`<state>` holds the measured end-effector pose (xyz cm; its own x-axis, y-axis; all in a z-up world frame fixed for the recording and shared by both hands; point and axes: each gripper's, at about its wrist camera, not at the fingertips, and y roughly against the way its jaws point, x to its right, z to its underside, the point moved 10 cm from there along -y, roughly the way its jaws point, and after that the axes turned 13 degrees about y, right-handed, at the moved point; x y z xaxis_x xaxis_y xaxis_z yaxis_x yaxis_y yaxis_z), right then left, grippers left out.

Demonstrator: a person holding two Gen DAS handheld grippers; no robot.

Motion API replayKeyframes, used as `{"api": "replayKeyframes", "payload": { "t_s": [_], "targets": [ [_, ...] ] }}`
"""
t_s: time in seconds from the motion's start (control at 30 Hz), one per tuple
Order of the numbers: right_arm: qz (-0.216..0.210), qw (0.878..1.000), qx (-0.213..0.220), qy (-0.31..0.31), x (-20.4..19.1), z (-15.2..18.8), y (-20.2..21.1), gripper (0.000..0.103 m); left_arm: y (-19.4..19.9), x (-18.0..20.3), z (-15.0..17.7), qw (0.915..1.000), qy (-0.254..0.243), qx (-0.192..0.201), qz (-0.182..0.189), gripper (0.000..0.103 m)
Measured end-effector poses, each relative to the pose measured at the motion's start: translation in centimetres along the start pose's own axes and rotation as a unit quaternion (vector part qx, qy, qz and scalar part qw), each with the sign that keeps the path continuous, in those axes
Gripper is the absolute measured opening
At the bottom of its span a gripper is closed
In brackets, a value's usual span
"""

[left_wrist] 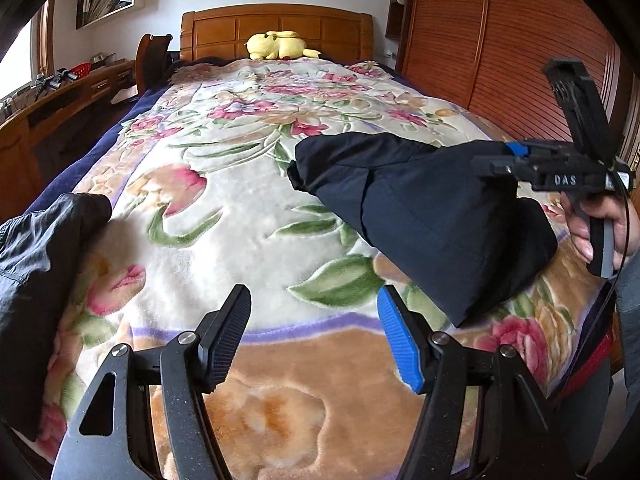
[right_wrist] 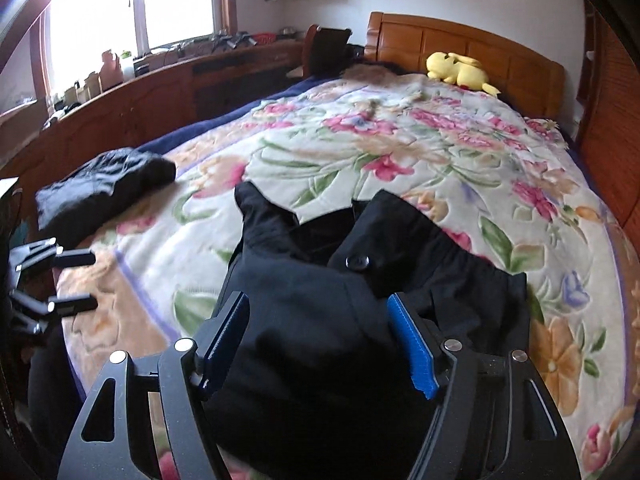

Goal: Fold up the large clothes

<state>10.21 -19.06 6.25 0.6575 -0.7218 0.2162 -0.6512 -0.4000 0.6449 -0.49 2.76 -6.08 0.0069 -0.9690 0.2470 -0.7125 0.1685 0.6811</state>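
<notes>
Navy fabric of the folded garment (right_wrist: 320,320) filled the gap between the fingers of the right tongs (right_wrist: 320,344), which were clenched on it and held it over the floral blanket (left_wrist: 224,184) on the bed. Left tongs (left_wrist: 316,332) stood released, with nothing between the fingers, above the blanket's near end. Another dark garment (left_wrist: 36,248) lay at the bed's left edge. A yellow plush toy (left_wrist: 278,45) rested by the wooden headboard (left_wrist: 224,28).

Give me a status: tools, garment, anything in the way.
Left tool open, nothing between its fingers. Right tool shut on the dark garment, bunched above the floral blanket. Second dark garment lies apart; nothing in the way.
</notes>
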Motion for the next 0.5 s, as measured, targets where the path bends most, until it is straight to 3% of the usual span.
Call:
{"api": "replayKeyframes", "payload": {
  "t_s": [0.07,0.1,0.13,0.33,0.5],
  "targets": [
    [-0.003,1.0,-0.005,0.009,-0.2,0.2,0.2,0.043,0.0,-0.1,0.0,1.0,0.0,0.0,0.001,0.067],
    [-0.005,1.0,-0.004,0.014,-0.4,0.4,0.5,0.018,-0.1,-0.1,0.0,1.0,0.0,0.0,0.001,0.067],
    [-0.008,1.0,0.001,0.015,-0.5,0.4,1.1,0.008,-0.1,-0.1,0.0,1.0,0.0,0.0,0.002,0.067],
    [-0.009,0.998,0.054,-0.04,0.8,3.7,4.1,0.005,-1.0,0.1,0.1,0.9999,-0.002,-0.005,0.009,0.067],
    [0.02,0.994,0.083,-0.068,2.3,5.0,6.5,0.004,-2.3,1.3,0.2,0.9997,-0.01,-0.013,0.02,0.067]
  ]
}}
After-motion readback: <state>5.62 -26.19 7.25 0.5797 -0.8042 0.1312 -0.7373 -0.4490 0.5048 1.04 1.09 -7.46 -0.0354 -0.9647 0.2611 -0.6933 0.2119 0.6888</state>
